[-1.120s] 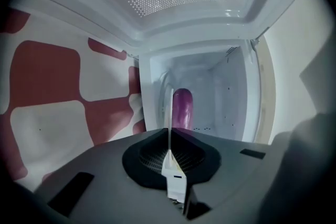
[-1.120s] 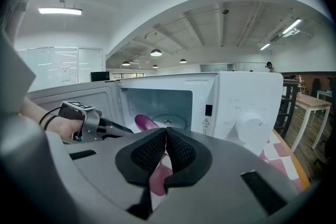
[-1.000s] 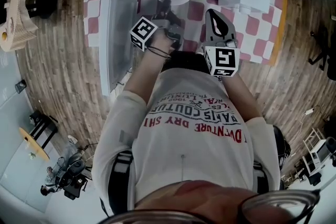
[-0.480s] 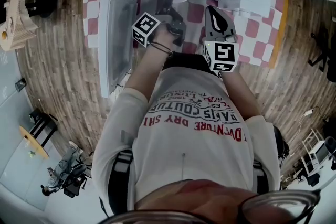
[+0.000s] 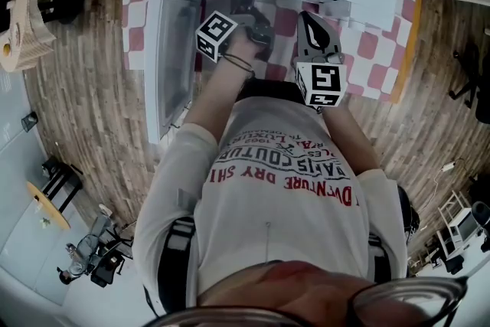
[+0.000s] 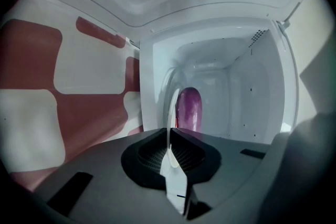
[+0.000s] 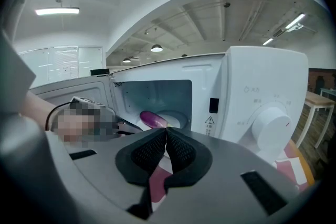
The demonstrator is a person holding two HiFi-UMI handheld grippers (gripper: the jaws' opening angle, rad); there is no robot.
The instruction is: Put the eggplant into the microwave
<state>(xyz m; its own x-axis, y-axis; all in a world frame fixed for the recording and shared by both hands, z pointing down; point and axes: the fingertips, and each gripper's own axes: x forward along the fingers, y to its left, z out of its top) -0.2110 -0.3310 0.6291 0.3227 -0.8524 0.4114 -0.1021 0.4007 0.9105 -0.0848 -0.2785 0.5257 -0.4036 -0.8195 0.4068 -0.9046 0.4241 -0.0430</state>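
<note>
Plate (image 7: 177, 119) is clamped by left gripper (image 6: 169, 147) inside microwave (image 7: 262, 92); tilted, eggplant (image 6: 189, 107) could be spilled; right gripper (image 7: 166, 136) is closed, empty.

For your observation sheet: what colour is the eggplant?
Purple; the eggplant shows best in the left gripper view.

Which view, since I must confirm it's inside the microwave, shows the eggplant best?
The right gripper view: the eggplant lies in full view inside the open microwave. The left gripper view shows it end-on, partly behind a plate rim. The head view hides it beneath the microwave's top.
</note>
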